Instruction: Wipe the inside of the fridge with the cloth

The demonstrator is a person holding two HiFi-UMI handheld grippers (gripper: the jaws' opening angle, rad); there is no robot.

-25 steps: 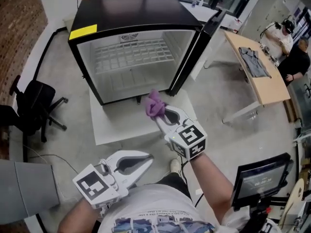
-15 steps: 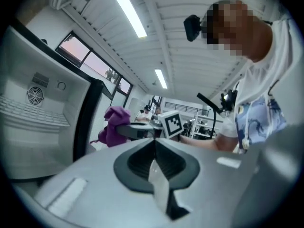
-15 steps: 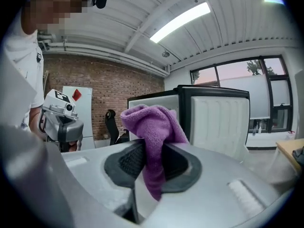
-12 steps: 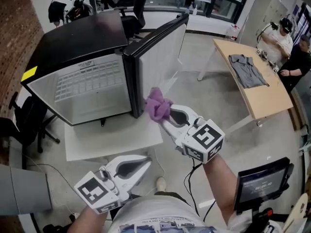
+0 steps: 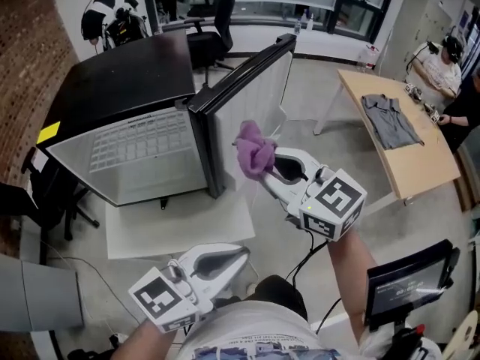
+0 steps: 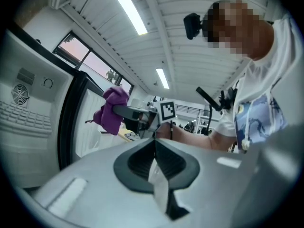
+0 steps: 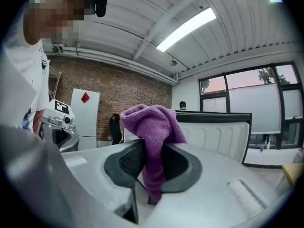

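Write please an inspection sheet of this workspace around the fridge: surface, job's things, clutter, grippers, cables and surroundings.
Surface: bare concrete floor; a white board lies under the fridge.
Job's things: black fridge, its door open, a wire shelf inside; purple cloth, bunched, outside the fridge, near the door's edge.
Clutter: nothing seen.
Grippers: right gripper shut on the cloth; left gripper shut, empty, held low near the body.
Cables: a black cable hangs below the right gripper.
Surroundings: wooden table with a grey shirt; a screen at lower right; office chairs, a brick wall, other people further off.
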